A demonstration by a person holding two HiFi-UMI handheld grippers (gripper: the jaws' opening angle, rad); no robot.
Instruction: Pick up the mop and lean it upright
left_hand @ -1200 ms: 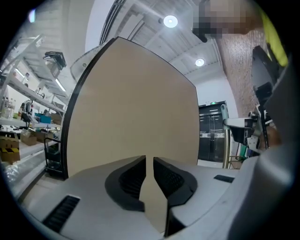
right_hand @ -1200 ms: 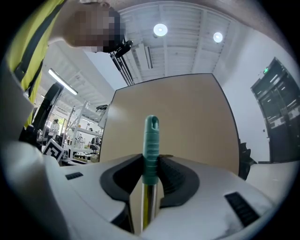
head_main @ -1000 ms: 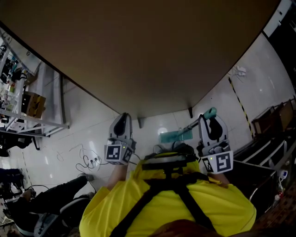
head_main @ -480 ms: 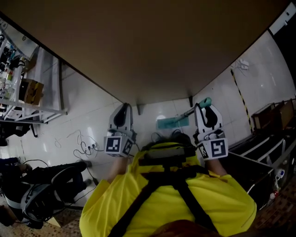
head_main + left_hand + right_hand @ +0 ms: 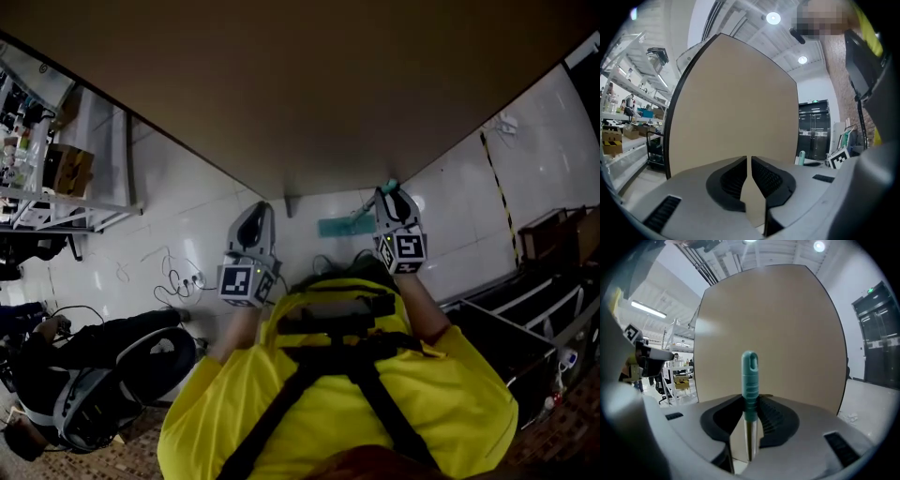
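Right gripper has the mop: fingers clamped on the handle, right where the teal ribbed grip meets the shiny metal shaft. The handle stands upright, its rounded, slotted tip poking above the fingers. Only the head view shows the other end, a flat teal mop head down on the glossy white floor, near the foot of the big tan board. Left gripper, in its own view: dark ribbed fingers pinched almost together, nothing between, smooth matte board behind.
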